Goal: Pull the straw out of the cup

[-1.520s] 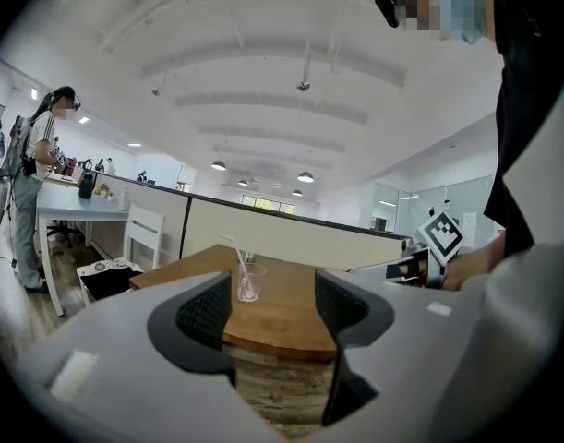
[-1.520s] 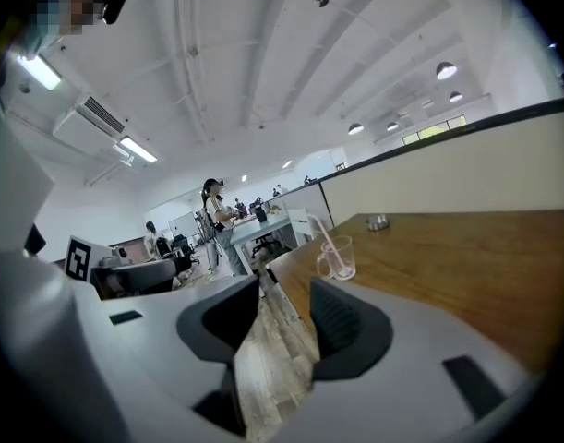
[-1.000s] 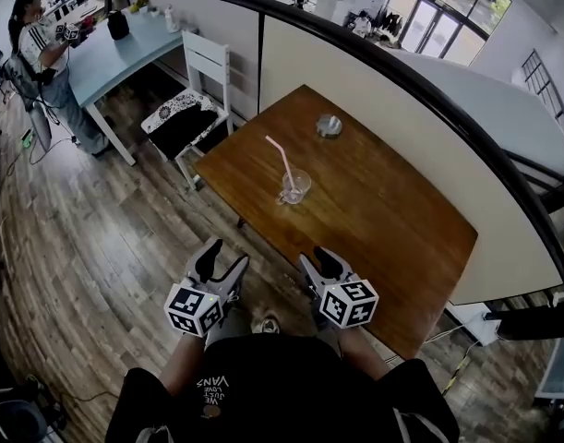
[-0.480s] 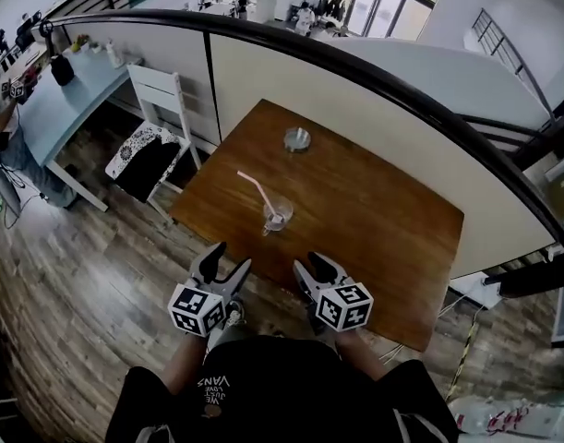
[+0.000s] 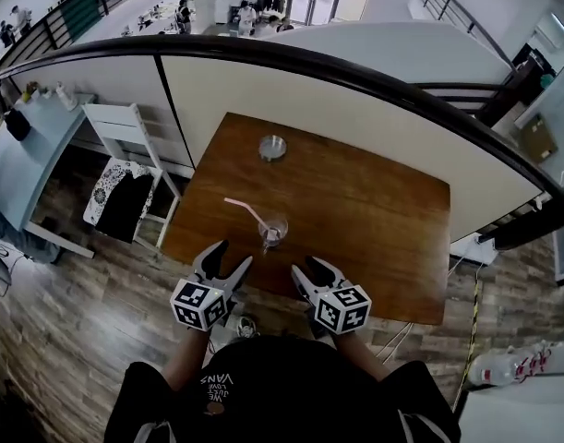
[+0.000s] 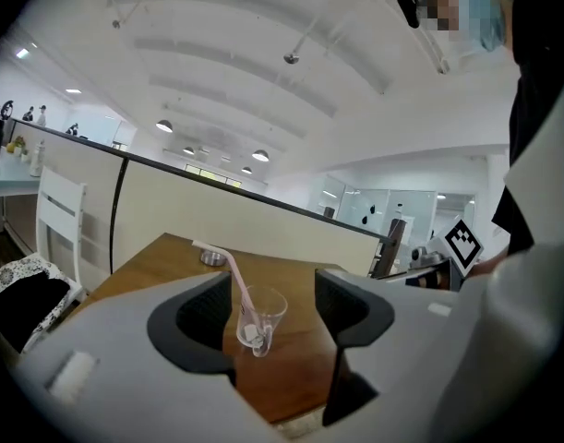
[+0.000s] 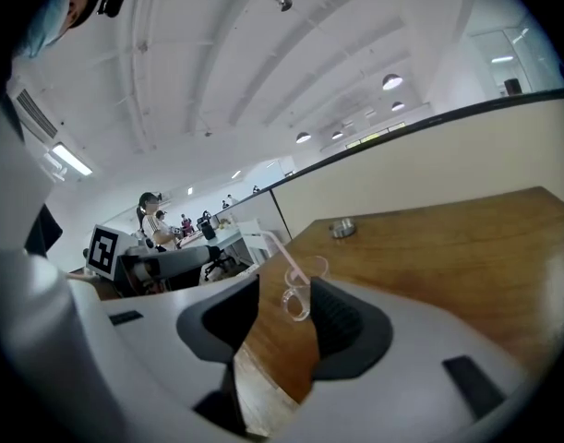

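Wooden table (image 5: 374, 220) bears cup (image 5: 273, 230) and straw (image 5: 245, 211); left claw (image 5: 228, 257), right claw (image 5: 311, 267) gape empty; ceiling (image 6: 263, 81) shows only in gripper views.

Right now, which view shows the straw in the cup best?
The left gripper view: the straw stands large and unblocked in the cup. The head view shows it tiny; the right gripper view, small and pale.

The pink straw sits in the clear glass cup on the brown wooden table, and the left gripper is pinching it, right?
No. The left gripper view shows the left gripper open, short of the pink straw, not pinching it. The straw does sit in the clear glass cup on the brown wooden table.
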### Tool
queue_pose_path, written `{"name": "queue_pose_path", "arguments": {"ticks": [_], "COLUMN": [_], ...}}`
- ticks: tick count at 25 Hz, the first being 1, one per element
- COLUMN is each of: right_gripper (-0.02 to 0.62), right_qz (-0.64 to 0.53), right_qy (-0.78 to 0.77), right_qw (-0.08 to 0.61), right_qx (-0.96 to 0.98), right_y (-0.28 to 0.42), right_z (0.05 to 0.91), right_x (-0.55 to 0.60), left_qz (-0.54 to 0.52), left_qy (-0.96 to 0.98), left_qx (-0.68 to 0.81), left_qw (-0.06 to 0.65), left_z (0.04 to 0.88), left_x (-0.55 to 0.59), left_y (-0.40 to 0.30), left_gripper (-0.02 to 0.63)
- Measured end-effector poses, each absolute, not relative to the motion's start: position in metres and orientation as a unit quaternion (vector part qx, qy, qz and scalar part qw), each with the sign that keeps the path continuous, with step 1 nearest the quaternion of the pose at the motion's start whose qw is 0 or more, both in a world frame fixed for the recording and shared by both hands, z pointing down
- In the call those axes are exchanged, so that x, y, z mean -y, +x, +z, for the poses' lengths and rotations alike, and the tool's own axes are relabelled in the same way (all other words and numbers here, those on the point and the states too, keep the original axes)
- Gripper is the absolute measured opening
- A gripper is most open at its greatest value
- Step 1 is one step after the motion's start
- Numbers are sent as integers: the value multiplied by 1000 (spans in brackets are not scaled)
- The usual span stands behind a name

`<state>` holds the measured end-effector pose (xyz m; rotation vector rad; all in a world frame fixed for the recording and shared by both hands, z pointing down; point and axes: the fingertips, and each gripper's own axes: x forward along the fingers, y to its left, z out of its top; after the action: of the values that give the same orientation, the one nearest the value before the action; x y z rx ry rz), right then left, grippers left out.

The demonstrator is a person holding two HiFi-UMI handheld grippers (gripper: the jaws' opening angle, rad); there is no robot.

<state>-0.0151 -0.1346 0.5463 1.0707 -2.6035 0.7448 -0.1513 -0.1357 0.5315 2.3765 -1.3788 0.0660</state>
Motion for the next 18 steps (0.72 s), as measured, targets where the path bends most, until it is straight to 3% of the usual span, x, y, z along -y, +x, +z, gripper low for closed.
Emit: {"name": "queue_pose_path", "arguments": {"ticks": [18], "right_gripper": [140], "right_qz": [281], "right_qy": [500], "right_qw": [84], "right_qx": [815], "right_y": [4], "right_z": [564], "right_x": [128], "left_qz": [44], "left_qy": [890], "left_qx": [391], "left_qw": [231], "left_z": [575], "left_x": [214], "left_y": [-140], "left_gripper": [267]}}
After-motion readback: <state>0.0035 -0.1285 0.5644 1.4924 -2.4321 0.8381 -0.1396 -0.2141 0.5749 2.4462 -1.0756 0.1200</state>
